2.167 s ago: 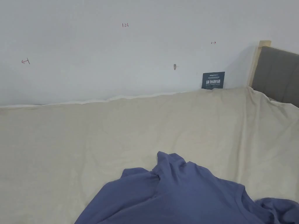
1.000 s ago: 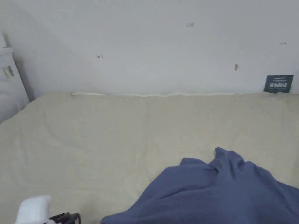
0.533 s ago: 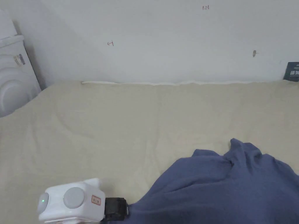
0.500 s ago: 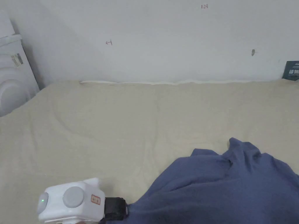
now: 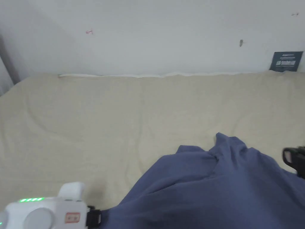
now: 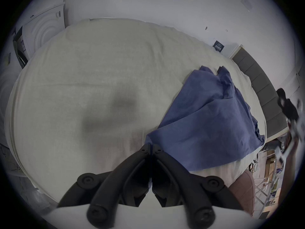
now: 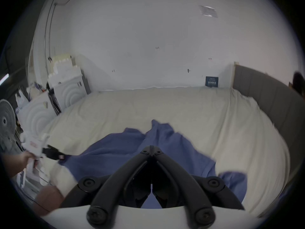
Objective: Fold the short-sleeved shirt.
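A blue short-sleeved shirt point(image 5: 208, 185) lies crumpled on the near right part of the beige bed sheet point(image 5: 119, 119). My left gripper point(image 5: 94, 217), with its white body, is at the bottom left and is shut on the shirt's left corner point(image 6: 149, 139); the cloth runs taut from its tips. The same grip shows in the right gripper view, where the left gripper point(image 7: 63, 156) holds the shirt point(image 7: 115, 150). My right gripper point(image 7: 151, 147) hovers over the shirt's middle with its jaws together and nothing between them. In the head view the right gripper point(image 5: 292, 158) is at the right edge.
The bed meets a white wall at the back, with a small dark card point(image 5: 286, 61) propped there. A grey padded headboard point(image 7: 264, 97) bounds the right side. White packing boxes point(image 7: 66, 87) and a fan point(image 7: 6, 121) stand past the left end.
The head camera has swung. The left gripper sits lower and farther left in the picture, still on the shirt's corner. The right gripper has come in at the right edge.
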Motion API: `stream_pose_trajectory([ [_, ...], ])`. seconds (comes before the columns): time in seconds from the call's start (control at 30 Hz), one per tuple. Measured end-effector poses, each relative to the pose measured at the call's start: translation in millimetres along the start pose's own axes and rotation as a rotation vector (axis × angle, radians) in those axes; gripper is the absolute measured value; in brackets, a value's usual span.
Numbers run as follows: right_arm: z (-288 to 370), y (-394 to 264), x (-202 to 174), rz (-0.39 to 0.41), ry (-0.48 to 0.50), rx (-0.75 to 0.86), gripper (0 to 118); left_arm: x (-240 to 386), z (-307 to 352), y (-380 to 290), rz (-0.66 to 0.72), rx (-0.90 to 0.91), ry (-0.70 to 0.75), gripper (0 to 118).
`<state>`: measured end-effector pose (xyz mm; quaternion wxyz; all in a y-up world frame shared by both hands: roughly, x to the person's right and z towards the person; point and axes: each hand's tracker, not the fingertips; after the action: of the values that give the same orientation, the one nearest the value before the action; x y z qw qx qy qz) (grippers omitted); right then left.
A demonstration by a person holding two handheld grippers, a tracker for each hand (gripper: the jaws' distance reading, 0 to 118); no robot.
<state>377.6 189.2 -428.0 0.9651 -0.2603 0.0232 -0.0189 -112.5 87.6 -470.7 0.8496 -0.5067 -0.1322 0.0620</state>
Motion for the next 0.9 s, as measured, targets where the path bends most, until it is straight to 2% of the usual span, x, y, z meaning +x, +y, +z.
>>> stream_pose_trajectory([
  [0.07,-46,33,15,-0.006,0.019,-0.125,0,0,4,-4,0.014,0.016,-0.015,1],
  [0.17,-121,69,44,-0.136,0.037,-0.307,0,1,8,-14,0.020,0.108,-0.036,1],
  [0.23,-162,82,56,-0.163,-0.020,-0.398,3,4,7,-18,0.020,0.101,-0.038,1],
  [0.27,-181,86,59,-0.157,-0.075,-0.411,20,5,6,-19,0.018,0.108,-0.034,1],
  [0.3,-200,90,63,-0.148,-0.112,-0.429,54,6,5,-20,0.021,0.103,-0.043,1],
  [0.33,-210,86,64,-0.129,-0.125,-0.449,104,6,4,-21,0.025,0.102,-0.048,1],
  [0.37,-227,85,65,-0.126,-0.141,-0.484,118,4,1,-21,0.037,0.099,-0.054,1],
  [0.4,-248,89,62,-0.129,-0.128,-0.443,113,4,0,-21,0.050,0.098,-0.059,1],
  [0.43,-264,85,59,-0.145,-0.122,-0.473,106,4,-2,-22,0.058,0.099,-0.061,1],
  [0.53,-303,73,67,-0.199,-0.119,-0.579,106,5,-8,-22,0.080,0.079,-0.074,1],
  [0.63,-313,55,65,-0.168,-0.115,-0.587,104,2,-13,-23,0.094,0.062,-0.069,1],
  [0.7,-324,55,61,-0.150,-0.116,-0.565,96,-1,-16,-23,0.118,0.057,-0.071,1],
  [0.73,-316,50,60,-0.158,-0.099,-0.553,75,-2,-15,-24,0.135,0.059,-0.077,1],
  [0.8,-323,44,63,-0.238,-0.005,-0.626,1,-10,-17,-24,0.162,0.054,-0.102,1],
  [0.83,-326,39,62,-0.246,0.006,-0.676,0,-10,-17,-24,0.167,0.051,-0.100,1],
  [0.87,-318,38,57,-0.212,-0.038,-0.627,0,-10,-17,-24,0.170,0.048,-0.097,1],
  [0.9,-313,38,58,-0.199,-0.026,-0.608,0,-10,-16,-25,0.173,0.047,-0.097,1],
])
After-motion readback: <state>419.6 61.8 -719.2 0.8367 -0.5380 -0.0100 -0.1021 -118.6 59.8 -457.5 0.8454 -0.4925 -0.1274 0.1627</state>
